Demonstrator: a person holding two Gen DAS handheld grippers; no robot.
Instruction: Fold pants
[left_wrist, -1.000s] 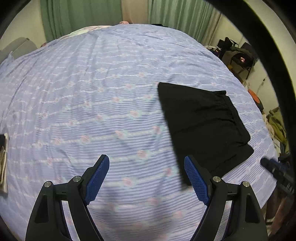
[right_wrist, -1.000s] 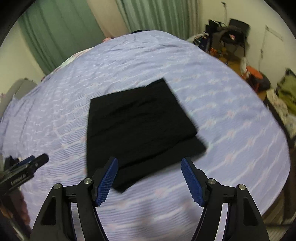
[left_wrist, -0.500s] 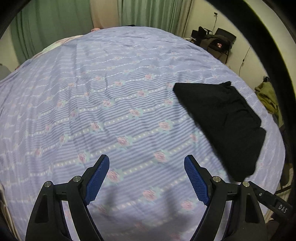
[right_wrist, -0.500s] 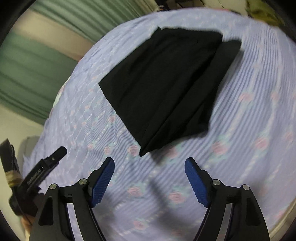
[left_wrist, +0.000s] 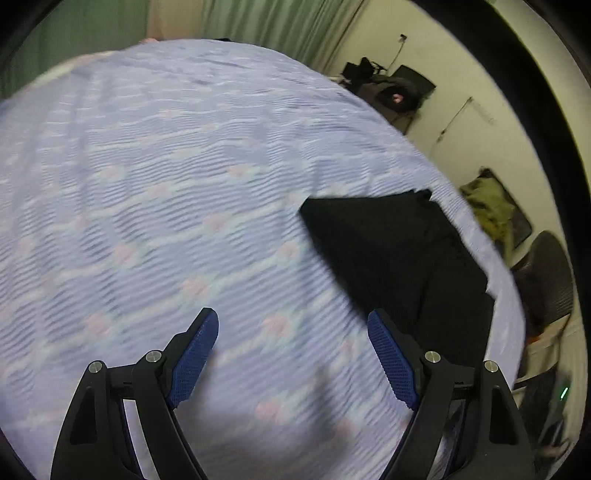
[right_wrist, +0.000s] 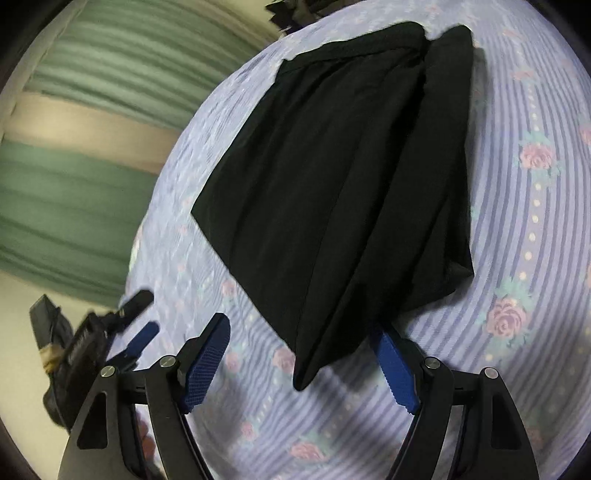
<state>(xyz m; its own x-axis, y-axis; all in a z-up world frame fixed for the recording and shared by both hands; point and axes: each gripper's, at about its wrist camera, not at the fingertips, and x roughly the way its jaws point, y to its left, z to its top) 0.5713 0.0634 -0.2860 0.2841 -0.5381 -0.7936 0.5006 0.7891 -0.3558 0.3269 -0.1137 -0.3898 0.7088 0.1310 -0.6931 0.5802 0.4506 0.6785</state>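
The black pants (right_wrist: 332, 177) lie folded flat on the lilac flowered bedsheet (right_wrist: 524, 229). In the right wrist view they fill the middle, and their near corner reaches down between my fingers. My right gripper (right_wrist: 301, 358) is open and empty just above that corner. In the left wrist view the pants (left_wrist: 399, 258) lie at the right near the bed's edge. My left gripper (left_wrist: 293, 356) is open and empty over bare sheet (left_wrist: 166, 203), to the left of the pants. It also shows at the lower left of the right wrist view (right_wrist: 122, 332).
Green curtains (left_wrist: 266, 26) hang behind the bed. To the right of the bed stand a dark chair with bags (left_wrist: 395, 92), an olive bundle (left_wrist: 491, 210) and a grey chair (left_wrist: 550, 280). The bed's right edge runs close past the pants.
Both grippers have swung. The right one has come closer to the pants' near corner. The left view has turned right, bringing the pants closer to its right finger. Both stay open.
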